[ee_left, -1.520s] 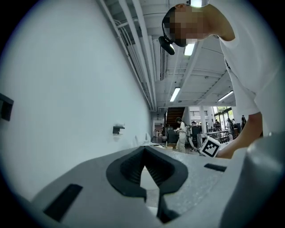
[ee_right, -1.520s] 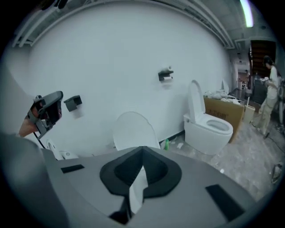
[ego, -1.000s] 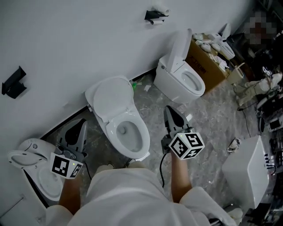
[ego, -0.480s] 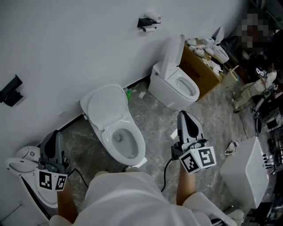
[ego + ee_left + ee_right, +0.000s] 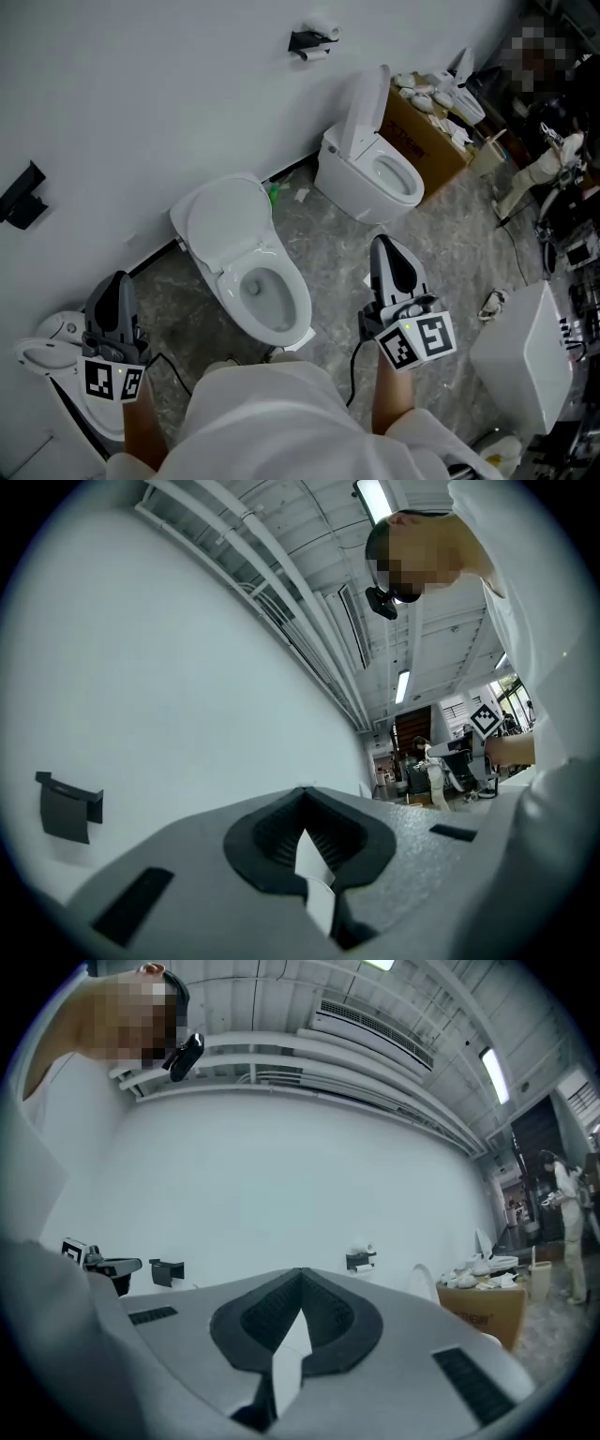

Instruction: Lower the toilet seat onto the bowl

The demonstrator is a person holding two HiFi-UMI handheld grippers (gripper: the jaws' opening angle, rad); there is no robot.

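Observation:
The middle toilet [image 5: 251, 281] stands against the white wall in the head view. Its oval lid [image 5: 225, 217] leans back, and the bowl opening [image 5: 265, 292] shows with a white ring around it; I cannot tell whether that ring is the seat or the rim. My left gripper [image 5: 117, 284] hangs to the toilet's left, over the neighbouring toilet, shut and holding nothing. My right gripper [image 5: 383, 247] hovers to the bowl's right above the floor, also shut and holding nothing. Neither touches the toilet. The left gripper [image 5: 302, 791] and the right gripper [image 5: 300, 1273] each point at the wall with jaw tips together.
A second toilet [image 5: 370, 173] with its lid raised stands at the back right beside a cardboard box [image 5: 429, 141] of white parts. A third toilet [image 5: 56, 361] is at the lower left. A white tank [image 5: 525, 356] sits right. A paper holder [image 5: 309, 39] hangs on the wall.
My left gripper has drawn away from the middle toilet to the left, over the left toilet. My right gripper has shifted a little to the right. Both stay shut.

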